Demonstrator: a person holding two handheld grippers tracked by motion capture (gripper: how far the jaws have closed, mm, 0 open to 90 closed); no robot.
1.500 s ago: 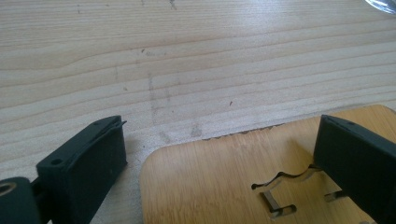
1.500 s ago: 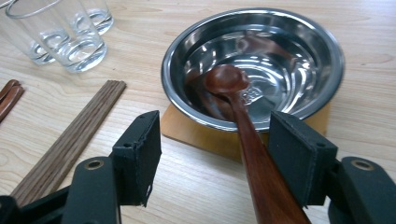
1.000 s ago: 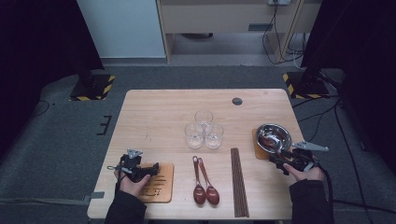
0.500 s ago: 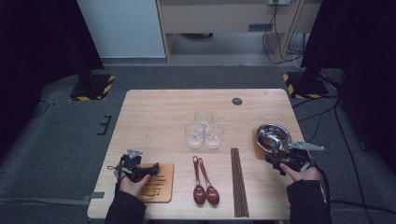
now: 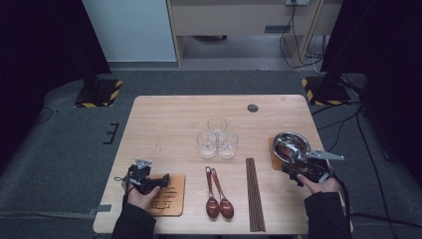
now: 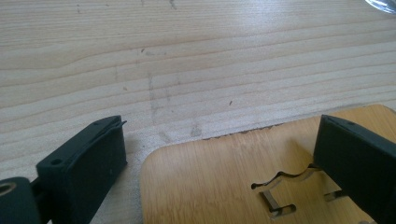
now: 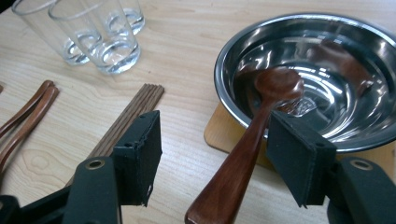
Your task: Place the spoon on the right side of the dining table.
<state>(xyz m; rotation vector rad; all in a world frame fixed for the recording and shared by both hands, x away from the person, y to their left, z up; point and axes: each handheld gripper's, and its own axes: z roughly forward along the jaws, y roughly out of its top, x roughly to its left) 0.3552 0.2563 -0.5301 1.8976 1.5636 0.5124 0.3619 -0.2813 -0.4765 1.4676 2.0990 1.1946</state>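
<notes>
Over the last second little had changed. In the high view the right gripper had crept a shade toward the near edge of the table, backing off from the steel bowl, and its jaws had kept the same wide gap throughout. The left gripper had not stirred.

The wooden spoon lay with its head inside the steel bowl and its neck propped on the rim at the bowl's 7 o'clock side. Its handle ran back out between the right gripper's jaws. Those jaws stood near their widest, with daylight on the left of the handle. The handle passed close by the right jaw, and whether it brushed that pad I could not tell from this angle. It did not look pinched. The bowl sat on its wooden coaster at about 4 o'clock on the table.

I judged the spoon delivered and let go, with the right hand beginning to draw clear. Two more spoons and the chopsticks waited at 6 o'clock, near the glasses at the centre.

The left gripper was spread wide and empty at 7 o'clock, straddling the corner of the second coaster.
</notes>
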